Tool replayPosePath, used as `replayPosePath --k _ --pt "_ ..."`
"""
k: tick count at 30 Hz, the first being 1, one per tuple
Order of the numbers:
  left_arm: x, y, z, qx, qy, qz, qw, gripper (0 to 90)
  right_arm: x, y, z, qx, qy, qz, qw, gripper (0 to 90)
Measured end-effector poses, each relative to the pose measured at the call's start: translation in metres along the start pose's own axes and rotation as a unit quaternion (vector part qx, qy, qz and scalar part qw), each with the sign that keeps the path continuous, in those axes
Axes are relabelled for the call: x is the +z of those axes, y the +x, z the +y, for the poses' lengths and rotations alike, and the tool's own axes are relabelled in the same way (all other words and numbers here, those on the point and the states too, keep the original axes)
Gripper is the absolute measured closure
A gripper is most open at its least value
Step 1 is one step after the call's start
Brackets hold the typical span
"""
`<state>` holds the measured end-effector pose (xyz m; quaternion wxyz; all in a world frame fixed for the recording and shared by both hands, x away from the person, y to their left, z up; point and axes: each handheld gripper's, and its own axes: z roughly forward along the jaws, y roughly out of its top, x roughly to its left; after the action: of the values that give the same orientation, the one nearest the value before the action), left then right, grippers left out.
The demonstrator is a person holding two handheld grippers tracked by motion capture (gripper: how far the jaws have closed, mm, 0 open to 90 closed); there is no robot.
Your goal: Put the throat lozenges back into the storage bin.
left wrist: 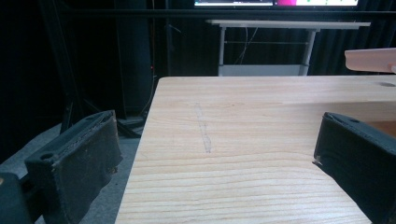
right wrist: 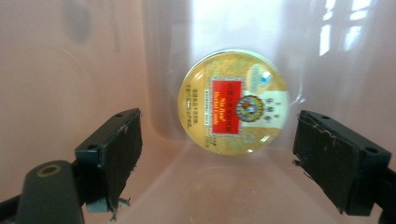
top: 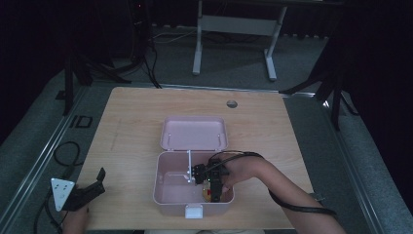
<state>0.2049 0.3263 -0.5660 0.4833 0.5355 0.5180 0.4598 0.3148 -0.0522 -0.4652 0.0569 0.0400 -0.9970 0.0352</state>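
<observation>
A round gold tin (right wrist: 233, 101) with a red label lies on the floor of an open pink plastic box (top: 165, 187), in its right-hand compartment beside a white divider (top: 189, 165), as the right gripper (right wrist: 219, 154) reaches down into the box. Its jaws stand wide apart on either side of the tin and touch nothing, so they could be placed either to pick it up or to let it go; which of the two cannot be told. The box's lid (top: 194, 132) lies folded back flat, leaving the way in clear, and a white latch (top: 193, 211) faces the person. The left gripper (top: 85, 192) waits well apart at the near left corner of the surface (top: 136, 112), jaws wide open and empty, likely parked clear of the work. The surface is pale wood with a round cable hole (top: 232, 104); beyond it stand a white-legged desk (top: 234, 29) and dark curtains on a grey floor.
</observation>
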Motion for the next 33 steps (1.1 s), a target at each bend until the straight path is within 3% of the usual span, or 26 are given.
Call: replayPosePath --k 4,9,13,17,23,30,33 --pt "0.0 0.0 0.0 0.0 0.001 0.0 1.0 0.9 -0.022 0.003 -0.008 0.002 -0.035 -0.002 0.9994 12.5" --pt "0.0 0.0 0.0 -0.001 -0.001 0.0 1.0 0.9 -0.049 0.006 -0.023 -0.001 -0.083 -0.038 0.9958 11.5" --pt "0.0 0.0 0.0 -0.002 -0.001 0.0 1.0 0.9 -0.067 0.009 -0.043 0.005 -0.125 -0.085 0.9885 11.5" --pt "0.0 0.0 0.0 -0.002 -0.002 -0.002 1.0 0.9 -0.08 0.007 -0.069 0.025 -0.17 -0.092 0.9809 11.6" --pt "0.0 0.0 0.0 -0.001 0.0 -0.002 1.0 0.9 -0.084 0.004 -0.113 0.063 -0.211 -0.115 0.9686 11.6" --pt "0.0 0.0 0.0 -0.001 -0.001 -0.003 1.0 0.9 -0.064 -0.002 -0.159 0.121 -0.264 -0.144 0.9459 11.6" --pt "0.0 0.0 0.0 -0.002 -0.001 -0.003 1.0 0.9 -0.046 -0.006 -0.178 0.155 -0.297 -0.163 0.928 11.6"
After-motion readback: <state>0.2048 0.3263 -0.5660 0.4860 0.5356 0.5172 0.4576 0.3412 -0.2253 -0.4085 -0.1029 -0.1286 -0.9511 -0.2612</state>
